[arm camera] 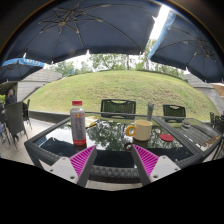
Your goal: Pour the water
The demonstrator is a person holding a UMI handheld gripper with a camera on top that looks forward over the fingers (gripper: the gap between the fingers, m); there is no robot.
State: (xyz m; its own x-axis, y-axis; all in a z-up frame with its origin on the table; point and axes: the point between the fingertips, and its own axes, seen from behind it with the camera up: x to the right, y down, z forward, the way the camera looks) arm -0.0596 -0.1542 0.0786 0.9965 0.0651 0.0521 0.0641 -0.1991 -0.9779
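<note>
At far left of the frame a chair [14, 120] stands beside the table [40, 150], which has a glass top. On the table, left of centre, a bottle [78, 123] stands upright with a red cap and a reddish label; its long axis runs straight up. Low in the middle, the gripper [113, 160] shows its two pink pads [82, 160] spread wide with nothing between them: the jaws are open and empty. Right of centre on the table sits a pale cup [142, 130], and further right a small red thing [167, 137] too small to identify. Beyond the table are two more chairs [118, 107], grass, and umbrellas [85, 25] across the top of the frame.

The bottle lies ahead of the fingers and to their left, just beyond the left pad and well clear of it. I judge that the reach must swing left and forward so the jaws straddle the upright body from the side, the cup being the likely target for pouring.
</note>
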